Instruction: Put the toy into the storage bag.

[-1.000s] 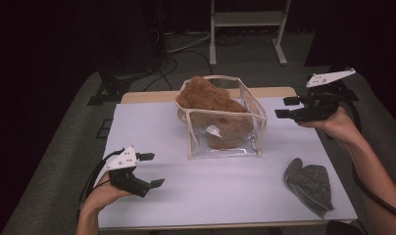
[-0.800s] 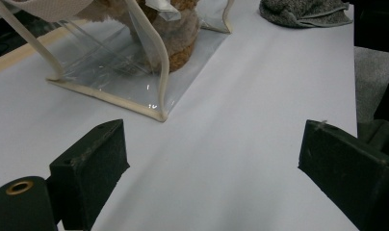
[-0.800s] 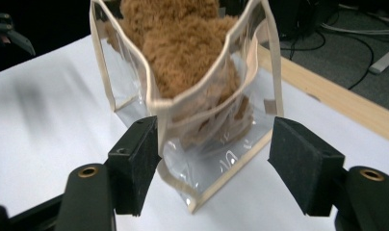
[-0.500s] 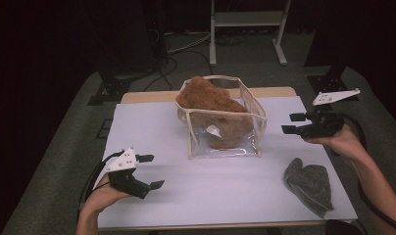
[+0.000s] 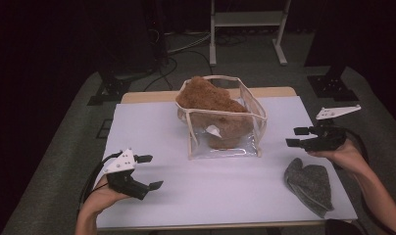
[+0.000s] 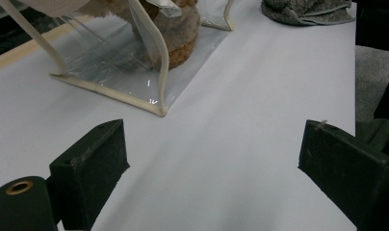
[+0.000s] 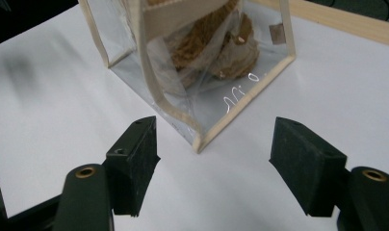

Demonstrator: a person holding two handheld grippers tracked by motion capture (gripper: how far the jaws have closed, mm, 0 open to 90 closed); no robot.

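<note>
Right gripper point(image 5: 298, 136) fingers apart, nothing between; clear zip bag point(image 5: 225, 128) with brown plush toy point(image 5: 210, 98) standing just ahead of fingertips, nearest bag corner between them in right gripper view. Best approach judged: level, onto cream-trimmed side edge, avoiding slick film. Left gripper point(image 5: 148, 171) fingers also apart, empty, bag well ahead. Grey mitten point(image 5: 309, 183) lying near, just below right fingers, close to desk point(image 5: 152, 122) edge; open desk between both grippers for sliding.
</note>
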